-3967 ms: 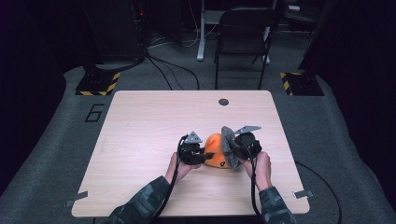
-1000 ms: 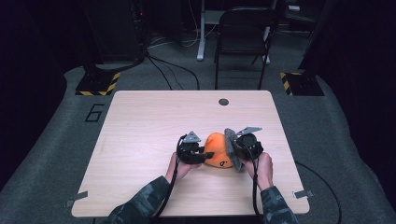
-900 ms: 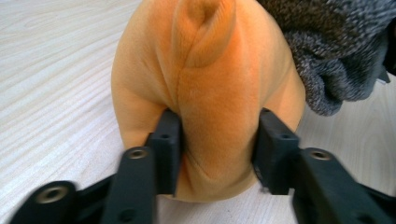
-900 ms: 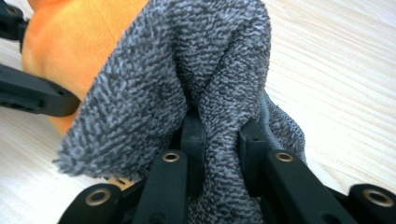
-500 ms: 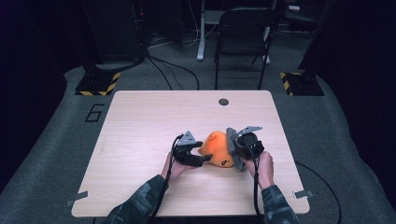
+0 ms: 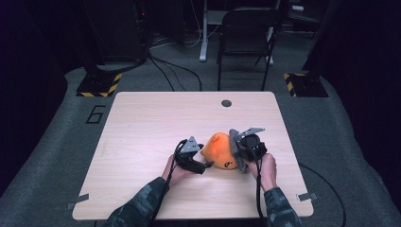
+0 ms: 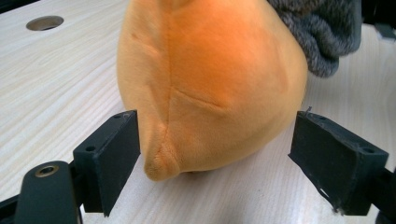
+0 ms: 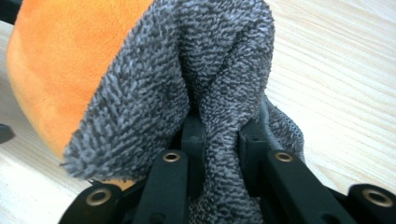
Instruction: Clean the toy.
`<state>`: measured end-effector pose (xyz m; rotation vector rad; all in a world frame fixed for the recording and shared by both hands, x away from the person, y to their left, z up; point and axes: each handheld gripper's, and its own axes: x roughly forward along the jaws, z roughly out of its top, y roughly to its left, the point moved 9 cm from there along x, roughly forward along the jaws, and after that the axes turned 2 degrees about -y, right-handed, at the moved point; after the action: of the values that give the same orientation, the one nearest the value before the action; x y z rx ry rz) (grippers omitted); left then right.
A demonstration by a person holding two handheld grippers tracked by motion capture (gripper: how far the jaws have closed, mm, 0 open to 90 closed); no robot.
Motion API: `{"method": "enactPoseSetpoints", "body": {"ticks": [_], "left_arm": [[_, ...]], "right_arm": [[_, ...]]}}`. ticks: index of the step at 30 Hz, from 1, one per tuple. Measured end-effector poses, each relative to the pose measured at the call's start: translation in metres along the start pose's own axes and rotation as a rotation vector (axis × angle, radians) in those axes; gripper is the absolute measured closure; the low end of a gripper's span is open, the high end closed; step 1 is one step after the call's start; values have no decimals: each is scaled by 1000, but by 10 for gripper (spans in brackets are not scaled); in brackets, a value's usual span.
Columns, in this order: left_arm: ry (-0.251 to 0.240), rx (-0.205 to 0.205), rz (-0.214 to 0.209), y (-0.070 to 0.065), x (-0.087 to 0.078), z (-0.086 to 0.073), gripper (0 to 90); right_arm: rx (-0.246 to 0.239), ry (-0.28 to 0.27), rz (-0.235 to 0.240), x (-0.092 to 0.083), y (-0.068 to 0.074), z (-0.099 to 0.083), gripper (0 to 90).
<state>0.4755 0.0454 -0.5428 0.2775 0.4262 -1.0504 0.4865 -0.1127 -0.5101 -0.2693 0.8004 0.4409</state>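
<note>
Two grippers work one orange plush toy (image 6: 218, 151) near the table's (image 6: 142, 123) front middle. Your right gripper (image 8: 219, 135) pinches its grey fabric (image 8: 224, 70), anchoring it; your left gripper (image 7: 215, 154), jaws just opened, straddles the toy without pressing, probably repositioning.

Both forearms come in from below. The left hand-held gripper (image 6: 204, 165) points to the right, and its jaws have just been opening; they now stand wide apart and press on nothing. The right hand-held gripper (image 6: 235, 150) points left, its jaws pinched tight on grey fuzzy cloth (image 8: 224, 93).
</note>
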Motion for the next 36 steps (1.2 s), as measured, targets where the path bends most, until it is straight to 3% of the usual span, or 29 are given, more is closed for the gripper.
{"method": "enactPoseSetpoints", "body": {"ticks": [1,4,7,8,12,14,16,18,19,20,24,25,32,36], "left_arm": [[-18,5,-12,0,3,1,163],[-2,12,-2,-1,7,-1,165],[13,76,7,-3,11,-1,175],[9,77,6,-4,13,-2,197],[3,94,30,-4,13,-4,469],[-2,98,32,-3,12,-4,508],[-2,91,33,-4,11,-5,568],[-1,119,41,-5,10,-7,602],[-6,122,45,-4,10,-8,628],[-6,122,45,-4,10,-8,642],[-30,135,55,-5,10,-8,683],[-38,136,58,-6,10,-7,704],[-62,152,65,-6,9,-7,731],[-98,134,60,-8,7,-2,735]], "right_arm": [[-2,0,-3,1,0,1,768],[2,1,-4,1,-1,0,768],[1,1,-5,1,-1,0,768],[6,2,-8,2,0,0,769],[-3,-6,-2,-1,0,0,768],[0,-34,-6,-8,-1,4,771],[13,-53,-14,-17,-13,5,773],[60,-49,-54,-28,-32,-1,773],[116,-54,-89,-34,-58,-11,773],[116,-54,-89,-34,-58,-11,773],[189,-10,-130,-26,-90,-36,773],[201,14,-125,-21,-90,-42,772],[169,18,-110,-13,-84,-39,771],[166,18,-119,-14,-82,-37,770]]}}
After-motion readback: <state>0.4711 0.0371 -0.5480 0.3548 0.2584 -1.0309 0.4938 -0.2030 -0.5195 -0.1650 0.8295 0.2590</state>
